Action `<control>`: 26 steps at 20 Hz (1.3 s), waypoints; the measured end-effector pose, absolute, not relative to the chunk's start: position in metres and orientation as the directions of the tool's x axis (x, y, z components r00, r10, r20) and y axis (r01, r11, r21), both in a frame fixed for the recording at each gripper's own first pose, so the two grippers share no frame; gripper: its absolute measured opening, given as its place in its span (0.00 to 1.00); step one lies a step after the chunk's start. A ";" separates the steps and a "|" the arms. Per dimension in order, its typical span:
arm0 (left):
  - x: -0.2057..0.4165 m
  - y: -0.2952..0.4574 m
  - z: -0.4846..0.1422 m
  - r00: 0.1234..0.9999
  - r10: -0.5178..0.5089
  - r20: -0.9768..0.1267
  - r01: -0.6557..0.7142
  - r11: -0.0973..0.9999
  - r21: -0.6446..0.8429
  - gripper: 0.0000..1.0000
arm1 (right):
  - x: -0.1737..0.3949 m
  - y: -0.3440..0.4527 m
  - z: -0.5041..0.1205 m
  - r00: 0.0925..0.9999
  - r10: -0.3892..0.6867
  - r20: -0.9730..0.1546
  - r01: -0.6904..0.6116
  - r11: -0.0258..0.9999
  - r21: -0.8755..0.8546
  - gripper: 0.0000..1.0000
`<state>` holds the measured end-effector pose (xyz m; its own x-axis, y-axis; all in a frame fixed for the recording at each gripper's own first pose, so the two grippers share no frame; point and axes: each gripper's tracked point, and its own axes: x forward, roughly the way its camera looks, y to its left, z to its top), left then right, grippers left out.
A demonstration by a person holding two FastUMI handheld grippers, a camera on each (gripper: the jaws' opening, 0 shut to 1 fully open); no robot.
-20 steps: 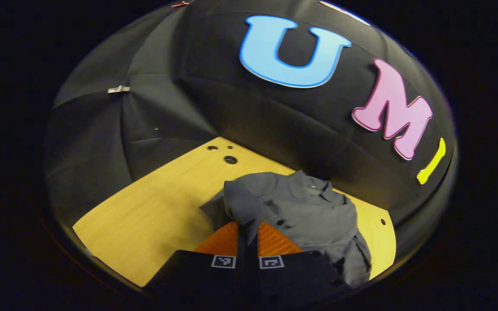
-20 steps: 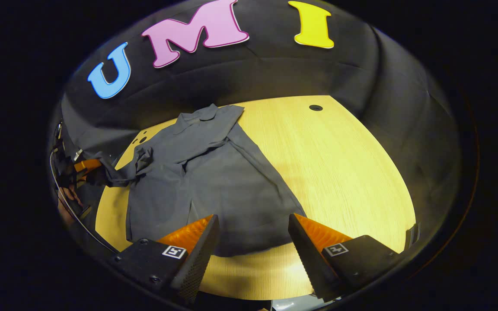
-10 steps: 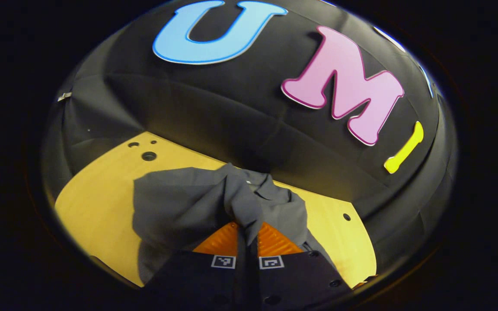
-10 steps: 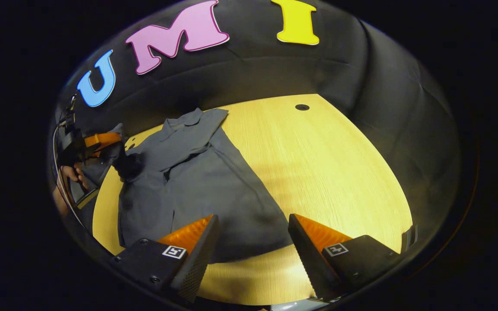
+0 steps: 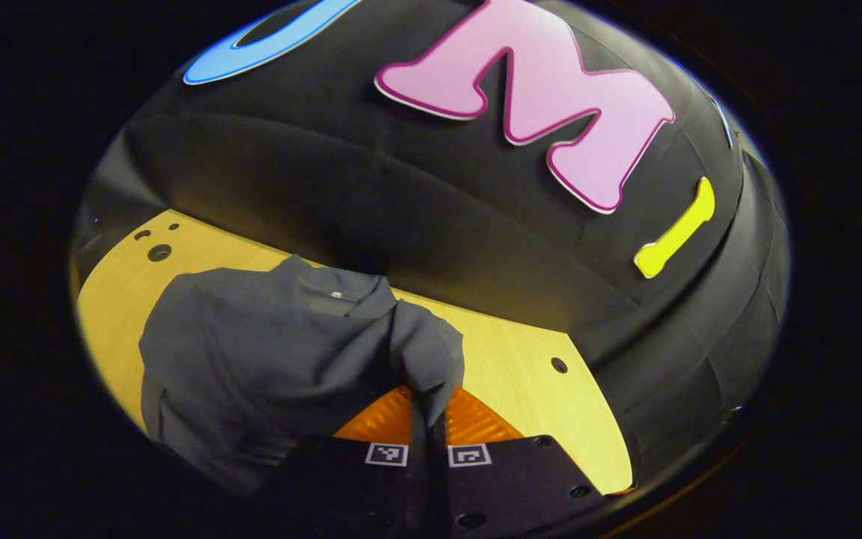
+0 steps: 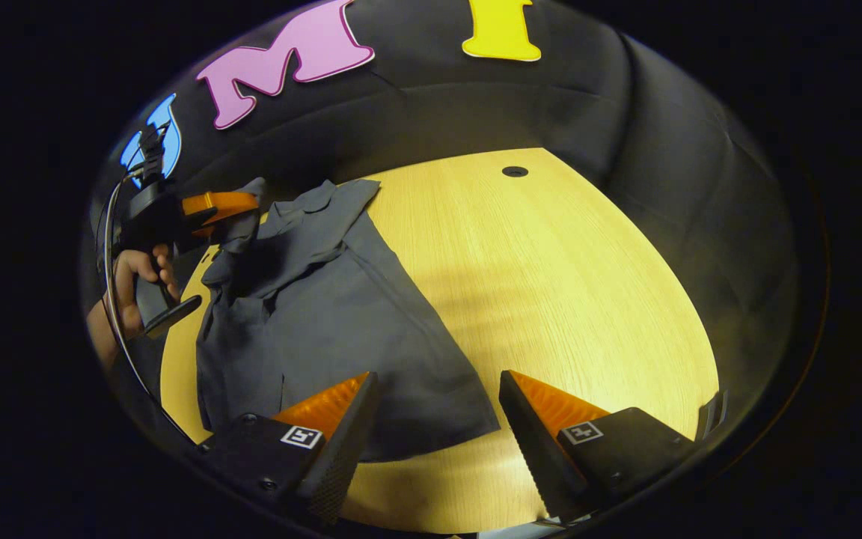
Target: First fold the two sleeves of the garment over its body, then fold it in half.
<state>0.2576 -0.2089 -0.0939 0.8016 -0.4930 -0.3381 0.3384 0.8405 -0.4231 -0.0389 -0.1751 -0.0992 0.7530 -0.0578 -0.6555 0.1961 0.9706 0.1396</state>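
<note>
Closest in the right gripper view, the right gripper (image 6: 438, 419) hangs over the near edge of the wooden table (image 6: 566, 284) with its fingers spread wide and nothing between them; the hem of the grey shirt (image 6: 341, 322) lies just beyond its tips. The shirt is spread on the left part of the table, collar (image 6: 326, 198) toward the booth's black wall (image 6: 625, 127), hem toward the onlooker.

In the left gripper view, the left gripper (image 5: 429, 412) has its fingers pinched together on a bunch of grey cloth, which looks to be the end of a sleeve (image 5: 431, 352), lifted off the table and carried over the body of the shirt (image 5: 251, 359). Farther off in the right gripper view, that same gripper (image 6: 214, 206) shows in a person's hand (image 6: 139, 277) above the shirt's shoulder, cloth trailing from it.

So the step in hand, by my reading, is the first sleeve fold. The next move calls for lowering the sleeve flat across the chest and letting go without dragging the shoulder out of line (the cloth is limp and will bunch if dropped from height). The other sleeve I cannot make out plainly; it may already lie folded or be tucked beneath.

Counted: one shirt, one table, two grippers, one hand in sight, and at the far end one round hole (image 6: 515, 171) in the tabletop near the wall.
</note>
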 end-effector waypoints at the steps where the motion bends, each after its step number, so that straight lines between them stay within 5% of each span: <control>1: 0.260 -0.217 -0.099 0.797 -0.493 -0.349 0.336 0.842 -0.422 0.05 | -0.036 -0.176 -0.101 0.750 -0.054 -0.660 0.195 0.970 0.143 0.99; 10: 0.276 -0.250 -0.149 0.752 -0.465 -0.468 0.283 0.868 -0.408 0.16 | -0.015 -0.182 -0.109 0.738 -0.023 -0.674 0.171 0.973 0.153 0.99; 11: 0.276 -0.253 -0.152 0.746 -0.467 -0.475 0.282 0.868 -0.410 0.11 | -0.013 -0.182 -0.109 0.738 -0.018 -0.675 0.166 0.974 0.155 0.99; 15: 0.267 -0.258 -0.141 0.734 -0.505 -0.455 0.319 0.847 -0.425 0.45 | -0.012 -0.178 -0.113 0.737 -0.003 -0.676 0.149 0.976 0.157 0.99; 16: 0.263 -0.255 -0.134 0.736 -0.509 -0.446 0.329 0.845 -0.422 0.65 | -0.012 -0.177 -0.112 0.737 -0.002 -0.675 0.143 0.978 0.154 0.99; 20: 0.239 -0.220 -0.116 0.770 -0.489 -0.410 0.340 0.858 -0.385 0.95 | -0.008 -0.174 -0.115 0.737 -0.009 -0.675 0.141 0.980 0.140 0.99; 26: 0.155 -0.107 -0.142 0.801 -0.376 -0.465 0.262 0.920 -0.293 0.96 | -0.009 -0.171 -0.140 0.678 0.002 -0.735 0.114 0.988 0.108 0.99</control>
